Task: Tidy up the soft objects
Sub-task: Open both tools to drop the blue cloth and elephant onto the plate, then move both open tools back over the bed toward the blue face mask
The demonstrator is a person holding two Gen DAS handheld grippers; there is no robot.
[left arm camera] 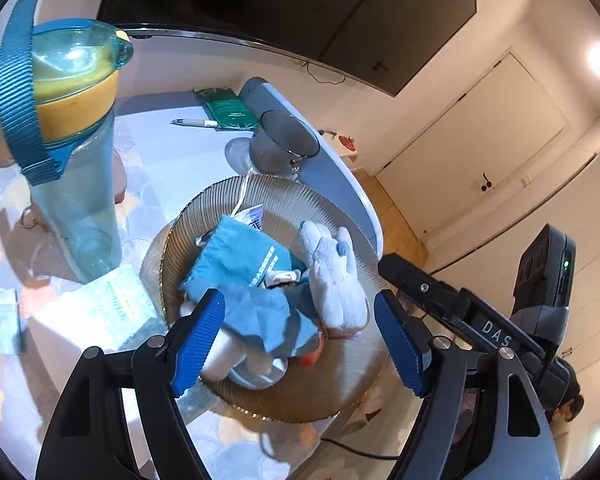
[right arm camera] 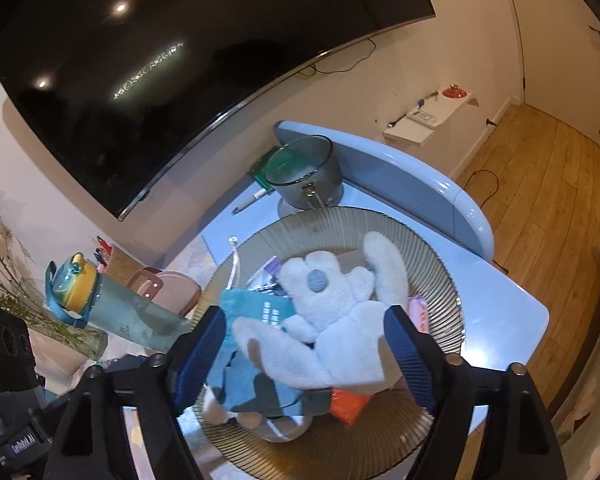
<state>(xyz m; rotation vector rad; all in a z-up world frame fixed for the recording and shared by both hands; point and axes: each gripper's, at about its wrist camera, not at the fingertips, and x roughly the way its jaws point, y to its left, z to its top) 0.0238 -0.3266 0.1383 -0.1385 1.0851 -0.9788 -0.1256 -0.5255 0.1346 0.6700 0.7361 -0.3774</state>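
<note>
Left gripper [left arm camera: 298, 344]: fingers spread wide, nothing pressed between them; blue pads stand clear on either side of the pile.
Right gripper [right arm camera: 308, 354]: fingers also spread wide and gripping nothing; the white plush lies in the gap, but the pads do not seem to touch it.
Ribbed plate [left arm camera: 340, 216]: sits on the desk [left arm camera: 172, 148] right ahead of both pairs of fingers and carries all the soft things.
White plush toy [right arm camera: 332, 312]: on top of the pile, between the right fingers and just beyond the left gripper's right finger.
Blue cloth pouch [left arm camera: 244, 256]: under and beside the plush, just ahead of the left gripper's left finger.
Blue cloth [left arm camera: 260, 316]: rumpled, between the left fingers, draped over something pale I cannot make out.
Orange item [right arm camera: 348, 400]: pokes out from under the pile, near the right gripper's right finger.
Other things: water bottle [left arm camera: 72, 160] well off beyond the left finger; glass cup [left arm camera: 284, 144] and pen [left arm camera: 196, 122] beyond the plate.
Done so far: soft things look gathered on the plate — likely just set down.
Left to do: the pile is loose and overlapping; tidying or stacking may remain, though I cannot tell what final order is wanted.
</note>
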